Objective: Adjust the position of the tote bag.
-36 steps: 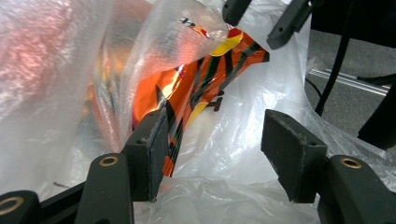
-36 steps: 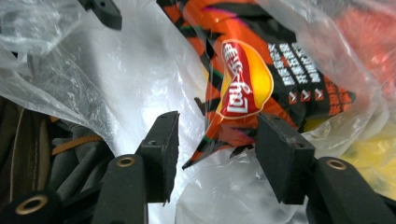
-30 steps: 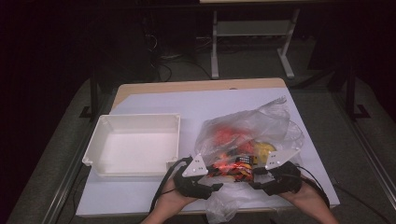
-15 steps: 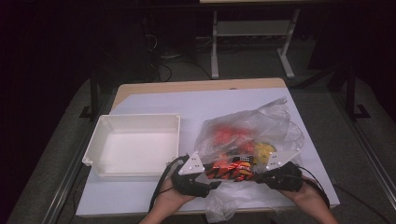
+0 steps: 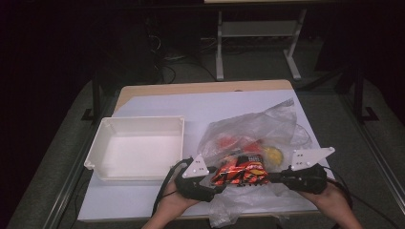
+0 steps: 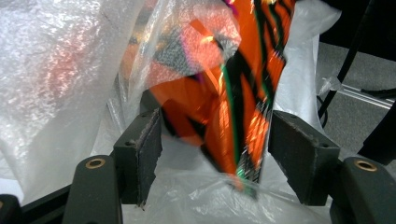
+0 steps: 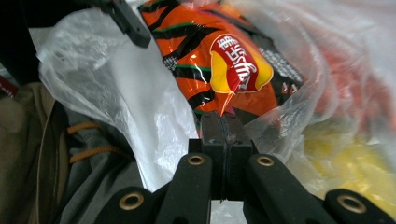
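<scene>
An orange chip bag with black stripes (image 5: 239, 174) hangs between my two grippers at the table's front edge, at the mouth of a clear plastic bag (image 5: 258, 129). My right gripper (image 5: 276, 177) is shut on a corner of the chip bag (image 7: 219, 56); its jaws (image 7: 225, 123) are pressed flat together. My left gripper (image 5: 217, 183) is open and its jaws have just been opening. The chip bag (image 6: 219, 93) stands between its pads (image 6: 144, 144), with clear film (image 6: 56, 70) around it.
A white tray (image 5: 138, 124) lies left of the bag on the white table cover (image 5: 215, 102). Inside the clear bag are red packets and a yellow one (image 5: 273, 155). My left gripper's jaw (image 7: 130, 23) reaches in from above in the right gripper view.
The right gripper has closed on the chip bag and risen a little. The chip bag now stands higher between the two grippers. The left hand has stayed in place.
</scene>
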